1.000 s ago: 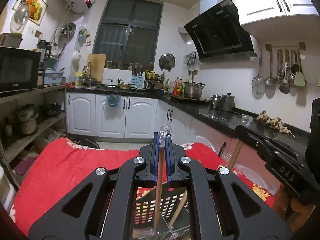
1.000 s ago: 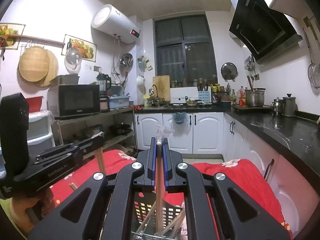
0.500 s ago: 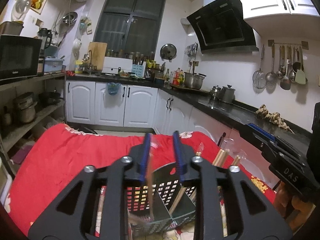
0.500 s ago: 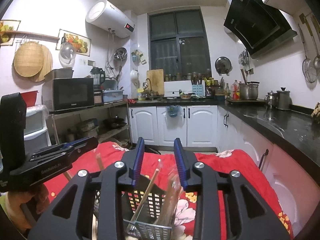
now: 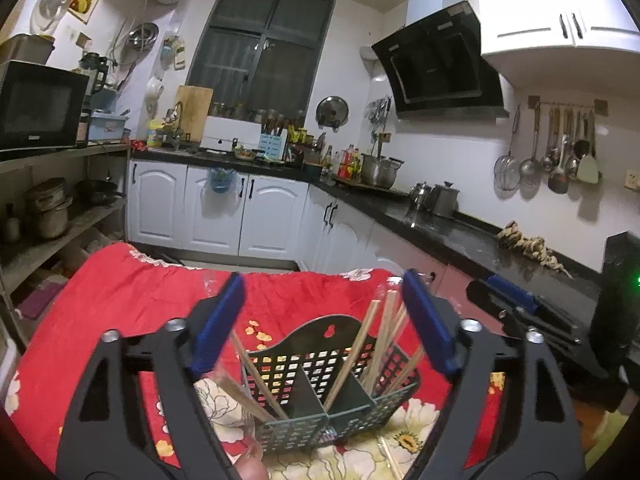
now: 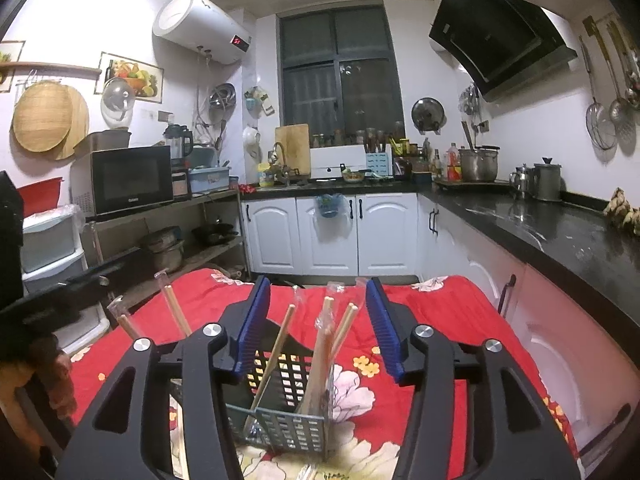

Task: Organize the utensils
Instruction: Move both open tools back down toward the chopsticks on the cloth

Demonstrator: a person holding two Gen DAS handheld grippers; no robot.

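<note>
Left gripper: the black left gripper with blue finger pads [image 5: 324,324] is wide open. It holds nothing. It hangs just above the basket.

Right gripper: the black right gripper with blue finger pads [image 6: 318,330] is wide open too. Nothing is between its fingers. It is also just above the basket.

Basket: the dark grey plastic basket with small square holes [image 5: 316,356] sits on the cloth. A wall down the middle splits it into parts. It has a tall curved back with a hanging hole.

Chopsticks: the long light brown wooden chopsticks in clear wrappers [image 5: 370,346] stand inside the basket. They lean in different ways, some in the left part and more in the right part. From the right wrist camera a few chopsticks [image 6: 326,344] stick up between the open fingers, not touching them.

Cloth: the red cloth with white and yellow flowers [image 5: 132,284] covers the table under the basket.

Loose sticks: one more thin wooden stick [image 5: 390,456] lies flat on the cloth just in front of the basket.

Room: a black kitchen counter [image 6: 560,236] runs along the right side, well apart from the basket.
</note>
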